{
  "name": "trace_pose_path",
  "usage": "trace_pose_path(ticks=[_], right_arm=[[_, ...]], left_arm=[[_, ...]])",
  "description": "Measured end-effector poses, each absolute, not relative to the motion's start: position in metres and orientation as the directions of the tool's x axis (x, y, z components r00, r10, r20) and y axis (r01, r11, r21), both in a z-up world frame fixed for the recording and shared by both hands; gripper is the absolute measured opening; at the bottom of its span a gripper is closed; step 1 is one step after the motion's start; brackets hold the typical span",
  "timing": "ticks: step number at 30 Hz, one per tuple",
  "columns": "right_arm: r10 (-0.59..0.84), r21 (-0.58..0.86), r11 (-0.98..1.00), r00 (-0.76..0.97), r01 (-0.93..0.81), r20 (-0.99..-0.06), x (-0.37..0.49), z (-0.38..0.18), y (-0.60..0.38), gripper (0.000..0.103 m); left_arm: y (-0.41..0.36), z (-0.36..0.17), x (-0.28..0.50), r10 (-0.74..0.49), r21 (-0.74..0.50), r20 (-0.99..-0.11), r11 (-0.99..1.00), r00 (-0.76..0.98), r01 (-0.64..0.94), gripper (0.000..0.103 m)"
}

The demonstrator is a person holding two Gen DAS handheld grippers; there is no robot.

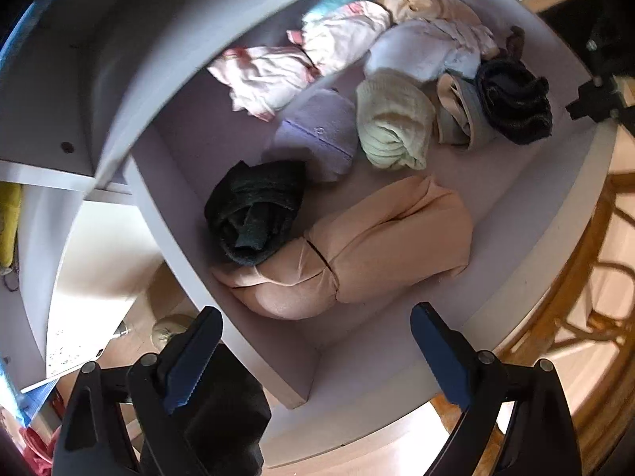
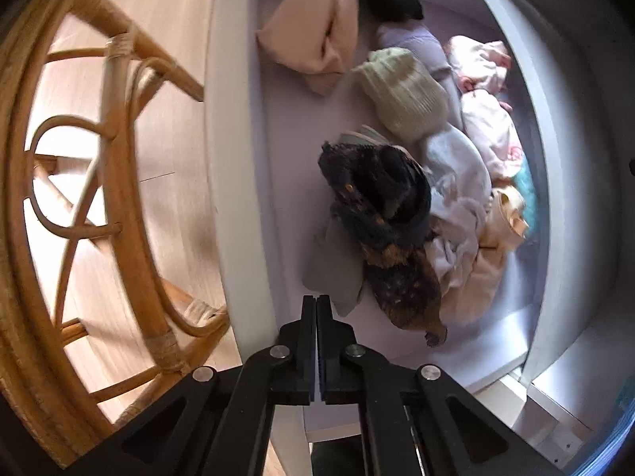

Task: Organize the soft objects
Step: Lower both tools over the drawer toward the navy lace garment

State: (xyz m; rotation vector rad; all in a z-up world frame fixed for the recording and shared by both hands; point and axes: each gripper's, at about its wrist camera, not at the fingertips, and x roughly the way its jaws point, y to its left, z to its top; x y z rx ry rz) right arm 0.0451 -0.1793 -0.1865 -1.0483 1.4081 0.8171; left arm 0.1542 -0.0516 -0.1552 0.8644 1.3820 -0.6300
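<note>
My left gripper (image 1: 313,351) hangs wide open and empty over the peach bundle (image 1: 357,254) at the drawer's (image 1: 528,202) front edge; my right gripper (image 2: 316,305) is pinched shut on nothing. I'd drop straight down and bite the bundle's middle, clear of the dark green roll (image 1: 254,214) touching it.

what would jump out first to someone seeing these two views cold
Most likely the open drawer full of rolled and bundled soft things: a big peach bundle near its front edge with a dark green roll resting against it, and pink and white pieces along the back. Next, the grippers: the left gripper spread wide above the drawer's front corner, the right gripper shut and empty near a dark speckled knit. A rattan chair stands beside the drawer.
</note>
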Motion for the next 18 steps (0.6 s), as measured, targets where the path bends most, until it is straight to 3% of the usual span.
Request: trace_pose_path(ticks=[3, 5, 6, 7, 11, 18], right_arm=[[-0.075, -0.002, 0.342, -0.025, -0.94, -0.997, 0.032, -0.173, -0.175, 0.001], [-0.04, 0.019, 0.311, -0.033, -0.95, -0.999, 0.026, -0.16, -0.173, 0.01], [-0.033, 0.009, 0.322, -0.021, -0.947, -0.999, 0.027, -0.156, -0.174, 0.026], [-0.021, 0.004, 0.342, -0.012, -0.94, -1.0, 0.031, -0.152, -0.176, 0.03], [0.02, -0.058, 0.508, 0.079, -0.859, -0.997, 0.063, -0.141, -0.19, 0.033], [0.034, -0.048, 0.602, 0.086, -0.797, -0.996, 0.09, -0.146, -0.188, 0.061]], left_arm=[[-0.056, -0.157, 0.143, 0.119, 0.15, -0.988, 0.509, 0.103, 0.848, 0.096], [-0.06, -0.158, 0.139, 0.125, 0.14, -0.988, 0.488, 0.09, 0.861, 0.096], [-0.059, -0.157, 0.136, 0.122, 0.137, -0.989, 0.484, 0.088, 0.864, 0.096], [-0.057, -0.155, 0.134, 0.118, 0.14, -0.989, 0.481, 0.094, 0.866, 0.096], [-0.059, -0.149, 0.145, 0.107, 0.185, -0.983, 0.509, 0.151, 0.841, 0.099], [-0.045, -0.131, 0.178, 0.063, 0.195, -0.976, 0.686, 0.21, 0.701, 0.103]])
